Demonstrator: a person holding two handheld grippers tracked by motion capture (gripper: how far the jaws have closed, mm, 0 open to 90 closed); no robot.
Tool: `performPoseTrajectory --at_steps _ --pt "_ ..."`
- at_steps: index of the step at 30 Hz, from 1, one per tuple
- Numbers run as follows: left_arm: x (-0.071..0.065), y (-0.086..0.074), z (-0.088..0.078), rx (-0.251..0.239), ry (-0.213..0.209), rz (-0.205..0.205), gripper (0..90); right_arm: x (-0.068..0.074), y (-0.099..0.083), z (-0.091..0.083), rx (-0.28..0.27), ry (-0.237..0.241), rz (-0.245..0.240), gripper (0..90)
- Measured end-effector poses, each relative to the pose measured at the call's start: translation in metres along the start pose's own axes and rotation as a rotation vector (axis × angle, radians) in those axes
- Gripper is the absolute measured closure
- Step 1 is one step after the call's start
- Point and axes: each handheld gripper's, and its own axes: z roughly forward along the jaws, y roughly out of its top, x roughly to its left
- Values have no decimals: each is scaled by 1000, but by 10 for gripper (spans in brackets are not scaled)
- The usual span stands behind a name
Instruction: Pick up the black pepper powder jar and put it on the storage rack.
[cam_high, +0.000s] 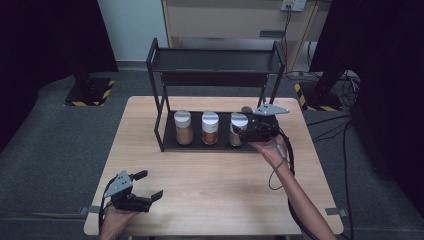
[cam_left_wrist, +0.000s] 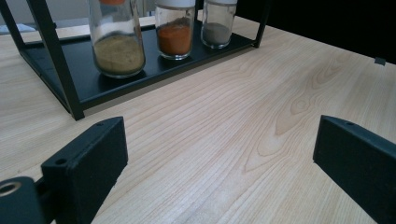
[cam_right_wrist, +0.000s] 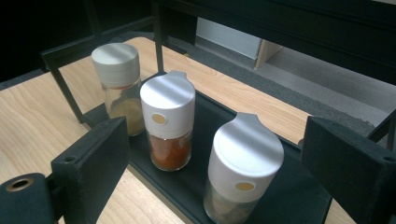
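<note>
A black two-tier rack (cam_high: 156, 100) stands at the back of the wooden table (cam_high: 210, 180). Three white-capped spice jars line its lower shelf (cam_right_wrist: 201, 116): a yellow-brown one (cam_high: 183, 128), an orange one (cam_high: 210, 128) and a greyish one (cam_high: 238, 125). My right gripper (cam_high: 240, 136) is at the greyish jar (cam_right_wrist: 243, 158), open. Its wide jaws flank the jar's cap with a gap on both sides. The orange jar (cam_right_wrist: 169, 126) and the yellow-brown jar (cam_right_wrist: 117, 84) stand beyond. My left gripper (cam_high: 150, 185) rests open near the table's front left corner, holding nothing, and looks toward the rack (cam_left_wrist: 154, 70).
The rack's upper shelf (cam_high: 215, 61) overhangs the jars. Bare wood (cam_left_wrist: 261, 116) spreads between the rack and the front edge. On the floor are black stands with hazard tape (cam_high: 90, 92) at left and cables (cam_high: 330, 125) at right. A wooden cabinet (cam_high: 225, 20) stands behind.
</note>
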Motion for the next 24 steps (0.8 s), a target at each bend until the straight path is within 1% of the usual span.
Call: performPoseTrajectory --at_steps 5,10,14,16,18,19,20,24 --pt "0 0 0 -1 -1 6 22 0 -6 -7 -5 12 -4 85" --pt "-1 1 0 5 -5 12 22 2 -14 -18 -20 28 -4 85" --pt "0 0 0 3 -6 11 22 4 -20 -29 -40 37 -14 85" --pt "0 0 -1 -1 -6 8 23 6 -22 -35 -43 47 -12 85" --pt "0 0 -1 -1 -7 12 22 8 -24 -41 -45 52 -24 85" --pt "0 0 -1 -1 -7 12 22 8 -24 -41 -45 52 -24 85" --pt "-1 0 -1 -1 -6 13 22 10 -26 -48 -52 56 -30 85" --pt "-1 0 -1 -1 -8 15 22 13 -31 -61 -67 65 -34 85"
